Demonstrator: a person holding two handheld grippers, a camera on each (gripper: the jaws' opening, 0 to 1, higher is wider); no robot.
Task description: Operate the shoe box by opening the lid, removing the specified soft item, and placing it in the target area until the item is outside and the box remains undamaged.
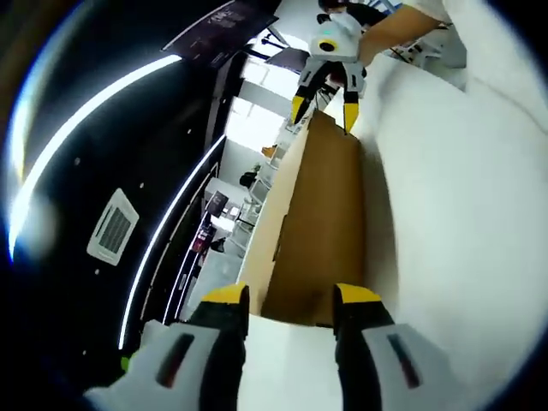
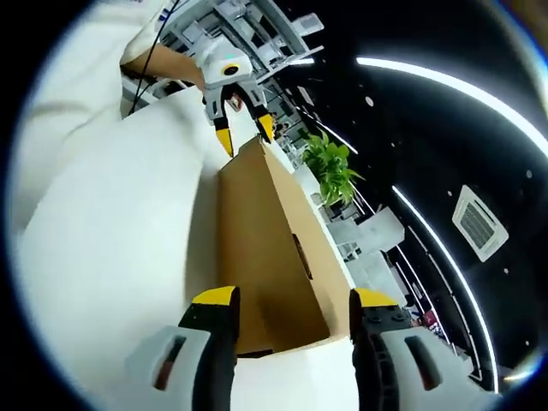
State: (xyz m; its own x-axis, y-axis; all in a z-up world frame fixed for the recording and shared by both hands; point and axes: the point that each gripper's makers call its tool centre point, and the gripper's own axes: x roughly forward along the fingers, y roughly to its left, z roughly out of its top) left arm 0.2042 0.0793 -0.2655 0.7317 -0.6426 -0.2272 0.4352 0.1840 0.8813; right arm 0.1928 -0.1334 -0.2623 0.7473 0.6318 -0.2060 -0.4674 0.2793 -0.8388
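Dark ceiling strip lights frame the plain brown cardboard shoe box (image 1: pixel 321 223) at centre frame; left gripper (image 1: pixel 291 300) and right gripper (image 2: pixel 291 300) clamp opposite ends, fingers parted box-wide, presumably lifting it level.

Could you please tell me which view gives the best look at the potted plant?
The right gripper view: the plant stands in clear sight beyond the box, its green leaves sharp against the dark ceiling. In the left gripper view I cannot make out a plant; past the box lies only a bright, blurred room.
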